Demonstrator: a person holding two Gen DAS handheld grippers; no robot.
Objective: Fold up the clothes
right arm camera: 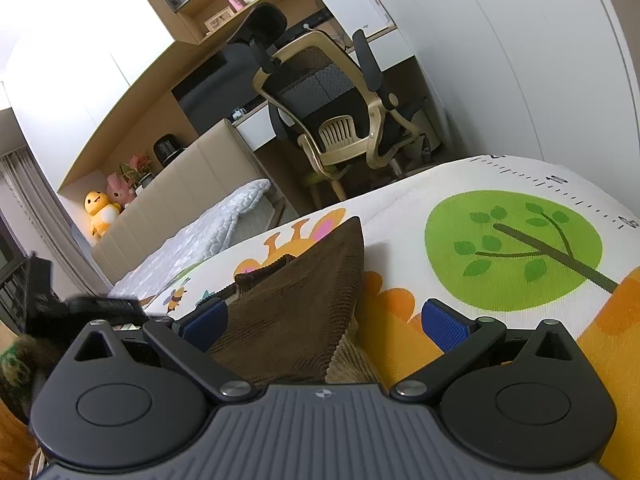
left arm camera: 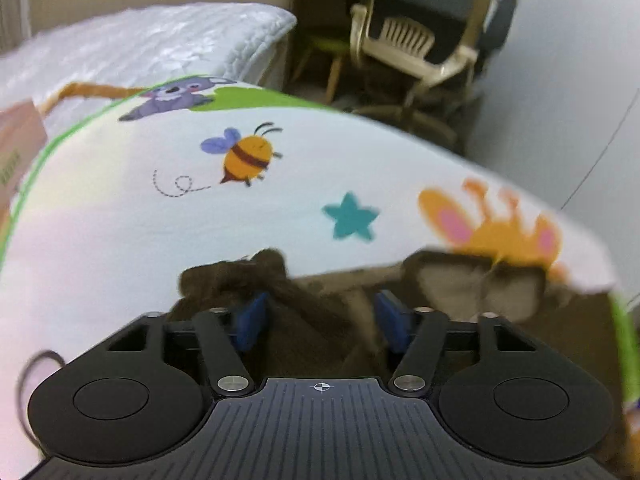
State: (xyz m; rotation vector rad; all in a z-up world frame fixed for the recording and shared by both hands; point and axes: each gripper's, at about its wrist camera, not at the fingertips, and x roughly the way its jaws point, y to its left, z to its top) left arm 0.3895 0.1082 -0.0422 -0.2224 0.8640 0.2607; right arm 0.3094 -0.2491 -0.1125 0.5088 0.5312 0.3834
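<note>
Left gripper (left arm camera: 322,320) straddles the brown garment (left arm camera: 304,316), pads apart.

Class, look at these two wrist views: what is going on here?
A person is folding a brown corduroy garment on a white play mat printed with cartoon animals, with a two-finger gripper in each hand. The left gripper is low over bunched brown fabric, its blue pads apart and not pressing it. The right gripper stands open around a raised fold, without clamping it.
</note>
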